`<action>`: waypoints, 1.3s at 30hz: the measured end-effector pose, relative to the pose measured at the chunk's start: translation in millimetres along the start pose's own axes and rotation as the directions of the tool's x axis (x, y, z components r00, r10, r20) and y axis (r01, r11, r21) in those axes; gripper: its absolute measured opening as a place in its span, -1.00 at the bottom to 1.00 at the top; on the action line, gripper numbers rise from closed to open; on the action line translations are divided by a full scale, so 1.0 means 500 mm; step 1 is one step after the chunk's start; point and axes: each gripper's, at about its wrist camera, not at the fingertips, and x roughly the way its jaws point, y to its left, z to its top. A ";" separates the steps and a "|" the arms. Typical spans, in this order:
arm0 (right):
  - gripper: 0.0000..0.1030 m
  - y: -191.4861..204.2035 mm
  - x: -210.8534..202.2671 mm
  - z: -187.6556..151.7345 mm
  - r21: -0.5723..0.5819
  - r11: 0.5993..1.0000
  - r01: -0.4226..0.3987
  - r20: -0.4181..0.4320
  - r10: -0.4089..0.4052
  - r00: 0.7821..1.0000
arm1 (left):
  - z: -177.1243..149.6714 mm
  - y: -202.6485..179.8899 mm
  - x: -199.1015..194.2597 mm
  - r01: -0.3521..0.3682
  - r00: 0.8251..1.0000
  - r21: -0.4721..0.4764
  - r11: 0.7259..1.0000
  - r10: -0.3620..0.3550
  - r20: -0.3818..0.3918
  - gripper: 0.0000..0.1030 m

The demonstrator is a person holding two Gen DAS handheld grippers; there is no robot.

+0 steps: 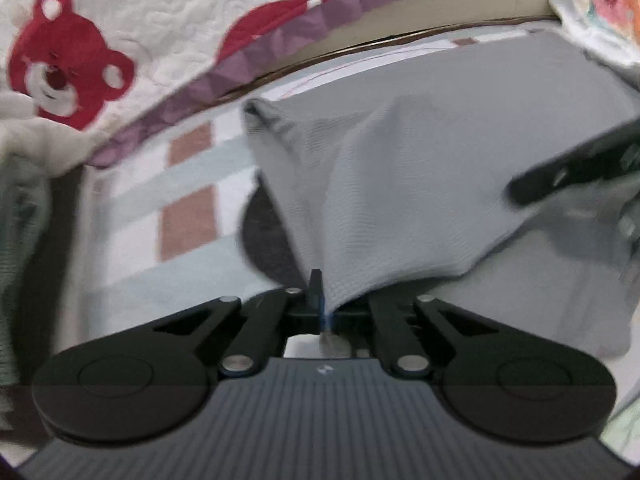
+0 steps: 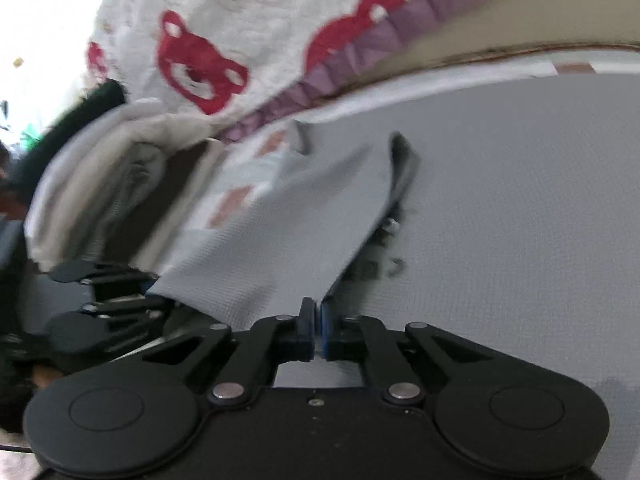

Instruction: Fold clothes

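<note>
A grey knit garment (image 1: pixel 400 168) lies spread on the bed, and one flap of it is lifted off the surface. My left gripper (image 1: pixel 320 300) is shut on the near corner of that flap, which rises away from its fingers. In the right wrist view the same grey garment (image 2: pixel 520 200) fills the right side, and my right gripper (image 2: pixel 316 320) is shut on another corner of the lifted flap (image 2: pixel 280 232). The left gripper (image 2: pixel 120 304) shows at the left edge of that view, pinching the flap's other corner. The right gripper's black finger (image 1: pixel 560 172) reaches in from the right of the left wrist view.
A white quilt with red bears (image 1: pixel 80 68) and a purple border lies behind the garment. The bed sheet (image 1: pixel 192 208) has pale green, white and brown checks. A folded beige and green pile (image 2: pixel 112 184) sits at the left. A floral cloth (image 1: pixel 608 4) is at the far right.
</note>
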 end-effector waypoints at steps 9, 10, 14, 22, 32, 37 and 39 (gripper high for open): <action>-0.91 -0.016 -0.030 -0.033 -0.012 1.000 0.010 -0.140 -0.012 0.990 | -0.026 0.031 0.016 -0.016 0.996 -0.063 0.998 0.010 -0.091 -0.85; -0.95 -0.018 -0.016 -0.037 0.003 0.999 0.043 -0.148 -0.042 0.988 | -0.028 0.034 0.016 -0.021 0.995 -0.070 0.997 0.014 -0.099 -0.82; -0.76 -0.027 -0.026 -0.034 0.025 0.999 0.040 -0.109 -0.037 0.993 | -0.037 0.066 0.006 -0.031 0.993 -0.144 0.989 0.014 -0.117 -0.43; -0.38 -0.059 -0.056 0.014 -0.061 0.987 0.147 -0.064 -0.151 0.986 | -0.042 0.126 -0.073 0.018 0.998 -0.363 0.931 -0.037 -0.044 -0.29; -0.34 -0.061 -0.036 0.071 -0.184 0.970 0.161 -0.081 -0.178 0.981 | 0.012 0.155 -0.100 0.042 0.999 -0.379 0.924 -0.027 0.044 -0.07; -0.07 -0.048 0.005 0.102 -0.233 0.957 0.175 -0.079 -0.198 0.977 | 0.152 0.129 0.061 0.088 0.996 -0.268 0.960 -0.078 0.048 -0.06; -0.07 -0.038 0.021 0.105 -0.252 0.951 0.177 -0.093 -0.205 0.974 | 0.185 0.104 0.125 0.047 0.999 -0.232 0.972 -0.040 0.037 -0.14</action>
